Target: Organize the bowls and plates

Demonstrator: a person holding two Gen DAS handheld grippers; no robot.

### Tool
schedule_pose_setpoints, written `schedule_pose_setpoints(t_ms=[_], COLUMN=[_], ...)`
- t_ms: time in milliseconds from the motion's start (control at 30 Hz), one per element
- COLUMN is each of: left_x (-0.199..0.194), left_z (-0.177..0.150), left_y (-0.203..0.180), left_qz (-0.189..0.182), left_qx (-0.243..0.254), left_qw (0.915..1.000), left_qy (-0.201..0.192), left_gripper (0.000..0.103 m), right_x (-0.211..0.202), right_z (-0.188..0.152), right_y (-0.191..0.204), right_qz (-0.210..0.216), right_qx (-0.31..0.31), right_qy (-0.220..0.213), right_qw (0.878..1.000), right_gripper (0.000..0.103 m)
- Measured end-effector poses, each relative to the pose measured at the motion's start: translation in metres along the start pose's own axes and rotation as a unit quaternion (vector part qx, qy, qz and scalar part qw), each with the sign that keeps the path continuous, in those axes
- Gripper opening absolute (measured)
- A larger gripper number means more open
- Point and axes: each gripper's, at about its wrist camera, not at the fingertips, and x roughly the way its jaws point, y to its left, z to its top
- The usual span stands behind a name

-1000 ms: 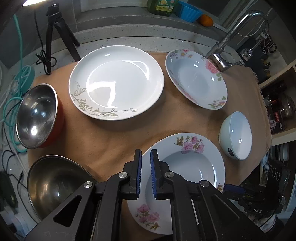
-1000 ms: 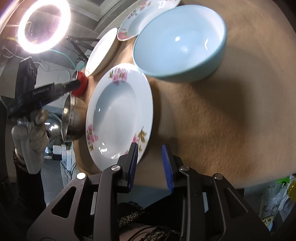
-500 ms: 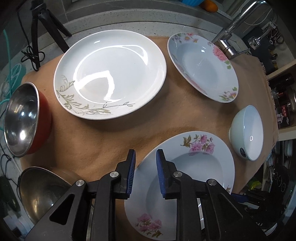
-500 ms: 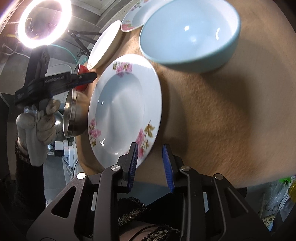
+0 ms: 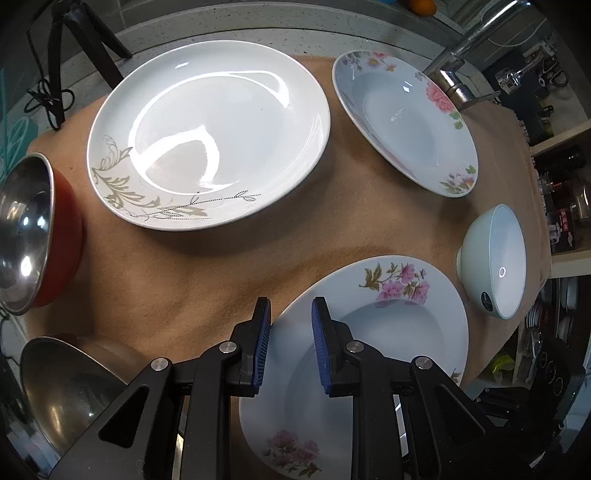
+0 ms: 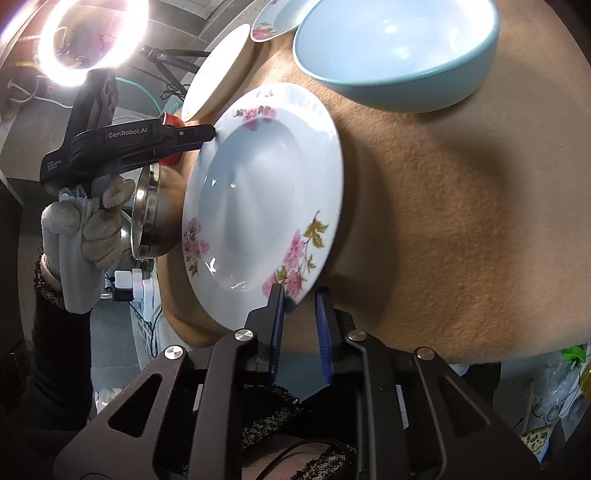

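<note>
A deep white plate with pink flowers (image 5: 384, 332) lies on the tan cloth (image 5: 184, 288) near its front edge. My left gripper (image 5: 290, 339) straddles the plate's left rim, jaws apart, pads not pressing. From the right wrist view, the left gripper (image 6: 211, 134) meets the plate's (image 6: 255, 192) far rim, held by a gloved hand (image 6: 85, 221). My right gripper (image 6: 299, 314) has the near rim between its closing jaws, with a gap still showing beside the right pad. A pale blue bowl (image 5: 491, 262) (image 6: 399, 51) stands just beyond the plate.
A large white plate with a leaf pattern (image 5: 210, 133) and a second flowered deep plate (image 5: 402, 122) lie at the back. A red-sided steel bowl (image 5: 29, 236) and a plain steel bowl (image 5: 70, 387) stand left. A tap (image 5: 454, 70) rises behind; a ring light (image 6: 92, 33) glares.
My left gripper's jaws opened and came down over the flowered plate's rim. My right gripper's jaws narrowed, and the plate's near rim now lies between them.
</note>
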Motion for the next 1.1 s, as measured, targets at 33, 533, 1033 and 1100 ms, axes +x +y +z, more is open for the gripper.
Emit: schedule_pose_setpoints(t_ms=[33,533,1033,1100], left_x=[0.000,-0.002,-0.011,-0.018], left_z=[0.000,-0.001,-0.001,-0.002], left_y=[0.000,-0.021,-0.021,-0.017], left_qz=[0.000,0.020,0.019,0.013], left_qx=[0.000,0.028,0.020,0.014], left_qw=[1.0000,0.9994,0.9995,0.9994], left_qy=[0.001,-0.003,-0.015,-0.027], left_gripper=[0.021,0.021,0.021,0.021], right_x=[0.001,0.003,0.001,-0.006], right_z=[0.000,-0.007,-0.010,-0.010], right_y=[0.001,0.009,0.011,0.011], right_qz=[0.001,-0.007,-0.018,-0.024], right_qx=[-0.001,-0.021,-0.037,-0.043], right_qy=[0.000,0.015,0.027,0.021], right_qw=[1.000,1.000,0.999,0.999], right_gripper=[0.014,0.013,0.013,0.014])
